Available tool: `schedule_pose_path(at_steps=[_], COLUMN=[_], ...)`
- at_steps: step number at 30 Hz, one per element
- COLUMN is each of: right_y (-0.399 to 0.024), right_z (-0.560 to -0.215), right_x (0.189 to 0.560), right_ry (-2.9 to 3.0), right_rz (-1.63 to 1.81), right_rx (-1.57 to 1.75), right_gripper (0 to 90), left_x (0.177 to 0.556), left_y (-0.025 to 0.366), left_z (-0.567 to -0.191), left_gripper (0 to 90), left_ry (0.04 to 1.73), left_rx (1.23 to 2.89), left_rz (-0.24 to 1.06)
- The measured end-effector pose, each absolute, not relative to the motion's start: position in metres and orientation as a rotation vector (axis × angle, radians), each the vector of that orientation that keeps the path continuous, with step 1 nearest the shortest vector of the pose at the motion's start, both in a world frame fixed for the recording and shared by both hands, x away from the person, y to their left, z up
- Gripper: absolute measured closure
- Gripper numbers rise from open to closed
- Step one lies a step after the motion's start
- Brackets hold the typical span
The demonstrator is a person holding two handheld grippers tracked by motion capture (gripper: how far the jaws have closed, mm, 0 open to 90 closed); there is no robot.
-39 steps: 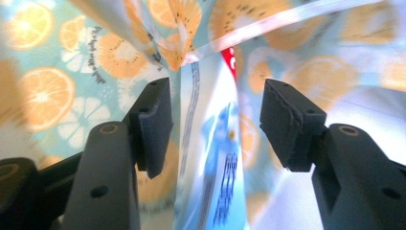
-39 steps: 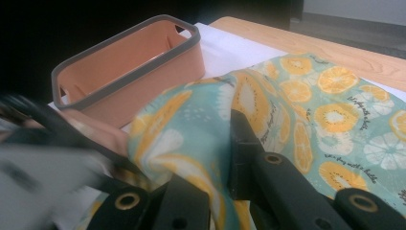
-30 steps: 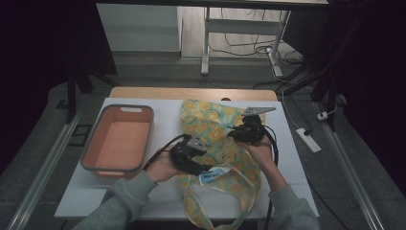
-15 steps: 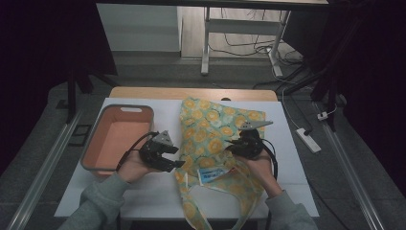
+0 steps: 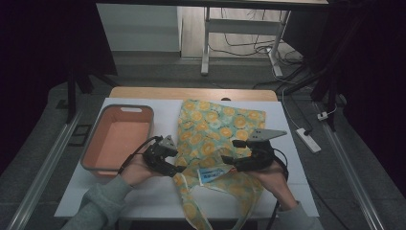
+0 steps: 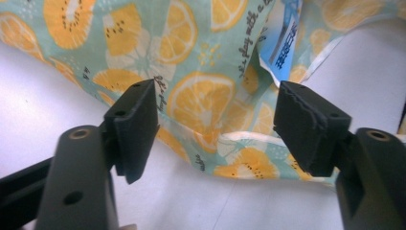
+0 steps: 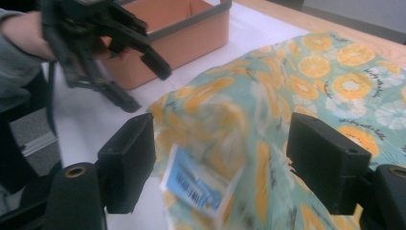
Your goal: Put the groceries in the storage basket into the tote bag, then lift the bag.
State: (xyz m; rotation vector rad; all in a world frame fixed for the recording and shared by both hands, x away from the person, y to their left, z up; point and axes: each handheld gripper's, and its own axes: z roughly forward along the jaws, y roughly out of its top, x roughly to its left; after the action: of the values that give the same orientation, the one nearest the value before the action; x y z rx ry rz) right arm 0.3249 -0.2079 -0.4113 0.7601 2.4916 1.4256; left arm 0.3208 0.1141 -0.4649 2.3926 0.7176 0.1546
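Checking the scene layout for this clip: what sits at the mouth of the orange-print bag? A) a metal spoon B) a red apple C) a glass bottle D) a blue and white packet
D: a blue and white packet pokes out of the bag mouth.

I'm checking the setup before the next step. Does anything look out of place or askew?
A blue-and-white printed packet pokes partway out of the mouth of the orange-slice patterned cloth bag, whose opening is rumpled. The salmon plastic bin sits square. Nothing looks spilled or damaged.
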Motion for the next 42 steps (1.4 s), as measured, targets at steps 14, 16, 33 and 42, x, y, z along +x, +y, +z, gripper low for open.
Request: schedule_pose_path(at_steps=[14, 16, 33, 42], right_y=[-0.266, -0.270, -0.279, -0.266], right_z=[-0.449, -0.454, -0.507, -0.511], right_x=[0.287, 0.286, 0.273, 0.268], right_ry=[2.446, 2.446, 2.531, 2.528], right_rz=[1.347, 1.357, 0.933, 0.824], right_rx=[0.874, 0.884, 1.127, 1.052], right_gripper=[27.6, 28.1, 34.9, 78.9], left_x=[0.317, 0.321, 0.315, 0.306], left_y=[0.092, 0.091, 0.091, 0.112], left_z=[-0.495, -0.498, -0.509, -0.501], left_gripper=[27.9, 34.5, 87.7, 88.4], left_ry=[0.890, 0.935, 0.957, 0.908], left_rx=[2.499, 2.506, 2.548, 2.458], left_rz=[0.154, 0.170, 0.067, 0.007])
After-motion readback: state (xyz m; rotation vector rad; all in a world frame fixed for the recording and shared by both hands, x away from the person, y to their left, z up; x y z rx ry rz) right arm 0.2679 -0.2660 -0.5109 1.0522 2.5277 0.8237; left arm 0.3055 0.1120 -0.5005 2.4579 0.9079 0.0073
